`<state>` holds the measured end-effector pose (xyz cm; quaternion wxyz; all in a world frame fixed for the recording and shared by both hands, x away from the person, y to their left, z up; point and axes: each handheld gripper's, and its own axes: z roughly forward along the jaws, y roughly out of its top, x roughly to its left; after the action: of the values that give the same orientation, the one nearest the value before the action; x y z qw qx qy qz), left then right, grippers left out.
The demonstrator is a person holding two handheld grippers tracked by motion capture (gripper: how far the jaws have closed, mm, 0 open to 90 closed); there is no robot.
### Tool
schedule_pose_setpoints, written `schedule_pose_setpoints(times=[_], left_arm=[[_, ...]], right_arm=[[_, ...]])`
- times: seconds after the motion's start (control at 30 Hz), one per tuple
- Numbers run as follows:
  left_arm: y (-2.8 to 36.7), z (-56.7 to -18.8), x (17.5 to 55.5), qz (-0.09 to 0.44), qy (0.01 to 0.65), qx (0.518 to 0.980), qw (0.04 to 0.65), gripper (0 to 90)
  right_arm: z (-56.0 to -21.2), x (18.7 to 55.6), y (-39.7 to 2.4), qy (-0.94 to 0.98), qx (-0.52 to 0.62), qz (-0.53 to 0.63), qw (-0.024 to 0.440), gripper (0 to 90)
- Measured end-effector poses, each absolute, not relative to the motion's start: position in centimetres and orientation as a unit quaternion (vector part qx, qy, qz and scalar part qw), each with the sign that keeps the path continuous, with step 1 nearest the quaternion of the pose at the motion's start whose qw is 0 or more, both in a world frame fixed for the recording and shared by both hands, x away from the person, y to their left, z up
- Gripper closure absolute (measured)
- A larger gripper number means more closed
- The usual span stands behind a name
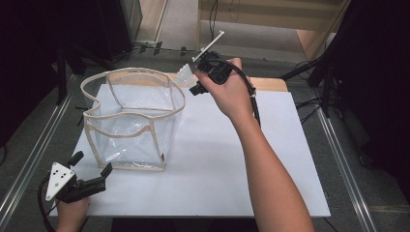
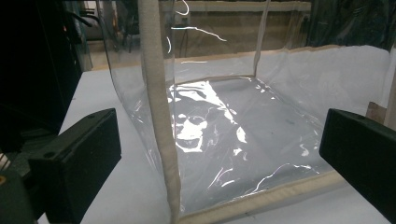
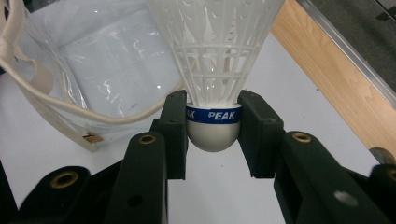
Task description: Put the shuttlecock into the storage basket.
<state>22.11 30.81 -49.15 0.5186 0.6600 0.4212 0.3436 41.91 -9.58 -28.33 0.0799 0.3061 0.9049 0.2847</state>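
Right gripper view: a white shuttlecock (image 3: pixel 214 126) is clamped by its cork between the right gripper's (image 3: pixel 214 133) jaws. At 10 o'clock of it, a clear bag (image 3: pixel 70 60) is seen. The left gripper's (image 2: pixel 219 158) jaws are held wide apart, empty.

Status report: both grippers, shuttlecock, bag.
Right gripper shut on shuttlecock, beside the bag's rim. Left gripper open, facing clear bag. Bag mouth open, nothing blocking.

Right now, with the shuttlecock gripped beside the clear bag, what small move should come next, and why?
Probably carry the right gripper a little further over the clear bag's open top. Its jaws clamp the shuttlecock by the cork, just outside the rim, so releasing now might miss.
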Motion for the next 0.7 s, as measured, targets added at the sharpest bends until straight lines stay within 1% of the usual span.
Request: schedule_pose_setpoints(times=[0.7], left_arm=[[30.9,-49.1,22.0,0.342,0.422,0.658,0.522,0.0]], right_arm=[[-28.7,41.8,-7.3,0.91,0.291,0.286,0.071,62.8]])
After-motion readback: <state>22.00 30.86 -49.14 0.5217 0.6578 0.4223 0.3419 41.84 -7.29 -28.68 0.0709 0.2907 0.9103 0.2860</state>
